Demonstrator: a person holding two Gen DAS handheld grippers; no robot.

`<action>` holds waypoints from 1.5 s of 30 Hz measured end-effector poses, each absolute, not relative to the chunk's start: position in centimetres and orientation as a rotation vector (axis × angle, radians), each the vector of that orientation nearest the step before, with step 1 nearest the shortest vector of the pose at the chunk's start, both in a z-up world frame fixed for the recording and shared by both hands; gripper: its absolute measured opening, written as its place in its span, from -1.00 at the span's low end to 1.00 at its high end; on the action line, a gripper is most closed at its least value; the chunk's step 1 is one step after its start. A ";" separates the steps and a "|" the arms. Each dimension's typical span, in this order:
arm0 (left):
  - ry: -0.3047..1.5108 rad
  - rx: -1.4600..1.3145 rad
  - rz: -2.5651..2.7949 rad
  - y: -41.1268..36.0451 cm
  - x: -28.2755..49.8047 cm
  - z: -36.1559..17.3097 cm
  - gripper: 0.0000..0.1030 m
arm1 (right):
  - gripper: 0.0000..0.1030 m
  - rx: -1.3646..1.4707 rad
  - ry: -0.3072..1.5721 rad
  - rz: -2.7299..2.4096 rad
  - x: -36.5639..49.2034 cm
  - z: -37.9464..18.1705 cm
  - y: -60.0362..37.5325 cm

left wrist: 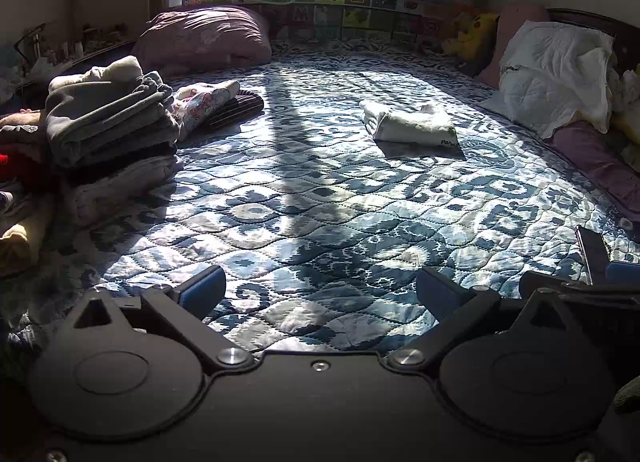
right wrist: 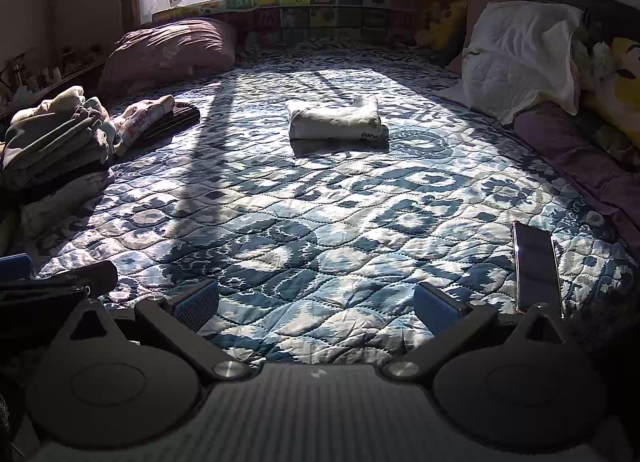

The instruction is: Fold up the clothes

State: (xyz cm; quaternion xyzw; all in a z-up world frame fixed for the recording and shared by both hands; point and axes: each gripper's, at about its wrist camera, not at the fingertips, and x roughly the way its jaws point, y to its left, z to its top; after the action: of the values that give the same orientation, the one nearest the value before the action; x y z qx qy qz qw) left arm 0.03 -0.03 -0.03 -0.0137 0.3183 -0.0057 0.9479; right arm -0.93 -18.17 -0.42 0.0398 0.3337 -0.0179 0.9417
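Left wrist view: both claws [left wrist: 320, 294] [right wrist: 316, 304] gape empty above quilt [left wrist: 320, 201].

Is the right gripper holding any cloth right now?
No. The right gripper is open, with only the bare quilt between its fingers; the folded white garment lies farther up the bed.

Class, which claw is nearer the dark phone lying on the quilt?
Right. The phone lies just beside the right claw, on its right; the left claw sits farther left, the right claw between them.
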 end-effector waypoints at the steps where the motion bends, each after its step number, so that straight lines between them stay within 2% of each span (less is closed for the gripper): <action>1: 0.648 -0.027 -0.011 -0.1 0.1 -0.1 0.99 | 0.99 0.080 0.681 -0.037 -0.9 -0.4 -18.1; 45: 0.655 -0.028 -0.007 -0.1 0.4 -0.4 0.99 | 0.99 0.079 0.684 -0.035 -0.9 -0.5 -18.0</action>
State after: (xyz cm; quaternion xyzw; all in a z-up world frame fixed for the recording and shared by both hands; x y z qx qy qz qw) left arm 0.38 -0.05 -0.42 -0.0138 0.3218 -0.0032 0.9467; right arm -0.87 -18.04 -0.48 0.0386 0.3354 -0.0169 0.9411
